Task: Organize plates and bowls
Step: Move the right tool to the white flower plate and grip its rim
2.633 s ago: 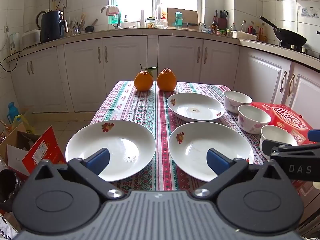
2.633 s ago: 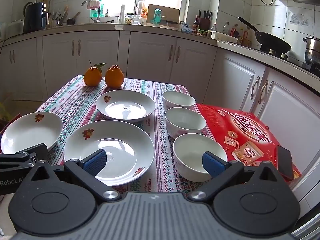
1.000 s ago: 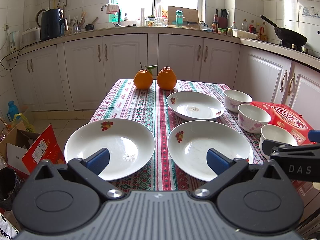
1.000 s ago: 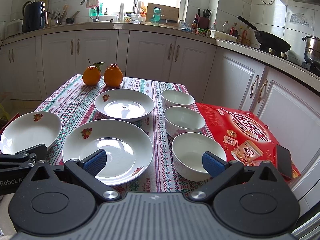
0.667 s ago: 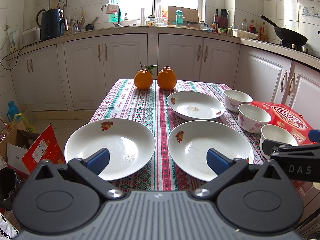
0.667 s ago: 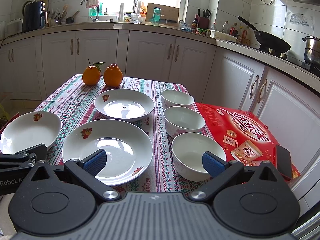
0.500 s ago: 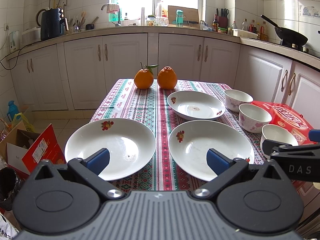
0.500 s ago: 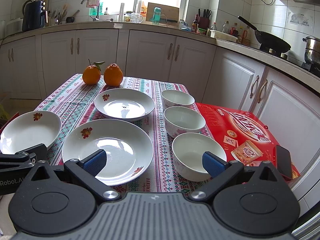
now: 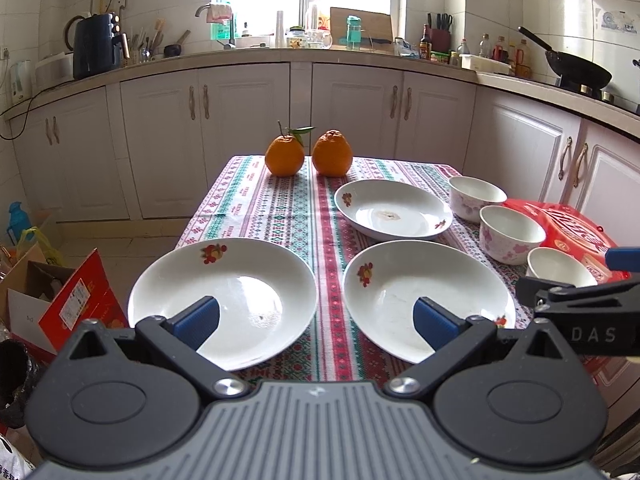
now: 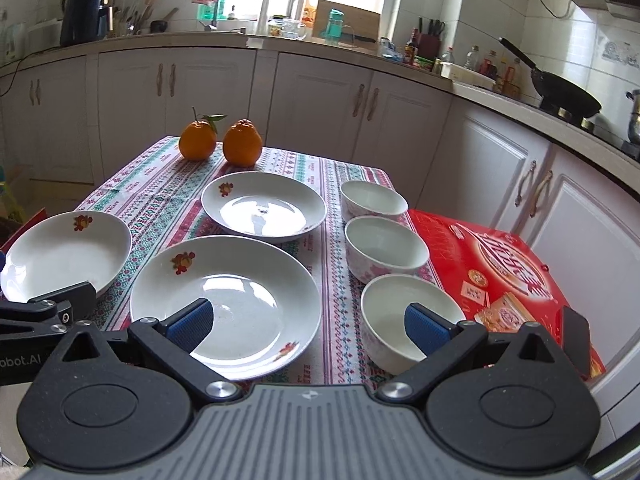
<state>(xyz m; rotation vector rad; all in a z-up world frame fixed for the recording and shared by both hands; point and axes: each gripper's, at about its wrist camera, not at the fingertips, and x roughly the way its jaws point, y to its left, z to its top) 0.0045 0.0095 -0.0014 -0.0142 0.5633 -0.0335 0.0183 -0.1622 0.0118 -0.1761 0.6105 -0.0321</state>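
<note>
A kitchen with white cupboards and a bright window lies behind a tabletop [image 9: 280, 208] covered in a striped patterned cloth. Three plates sit on it, apart from one another: a left plate [image 9: 224, 296], a middle plate [image 10: 224, 300] and a far plate [image 10: 264, 208]. To their right, three bowls stand in a row: near bowl [image 10: 408, 316], mid bowl [image 10: 386, 248], far bowl [image 10: 372, 200]. A red box [image 10: 508, 272] lies just beyond them, and two oranges [image 9: 306, 154] sit at the far end.

The left tool [image 9: 316, 318] hangs released above the near edge, spread wide between the left and middle plates. The right tool [image 10: 306, 322] is likewise released, holding nothing, between the middle plate and the near bowl.

Nothing looks stacked yet. The plates and bowls appear glazed ceramic: stiff, fairly heavy, slick and breakable. A pinch across the raised rim seems best, one finger inside and one under the lip. Bowl walls are steeper, so a rim grip there should hold better than on the shallow plates.
</note>
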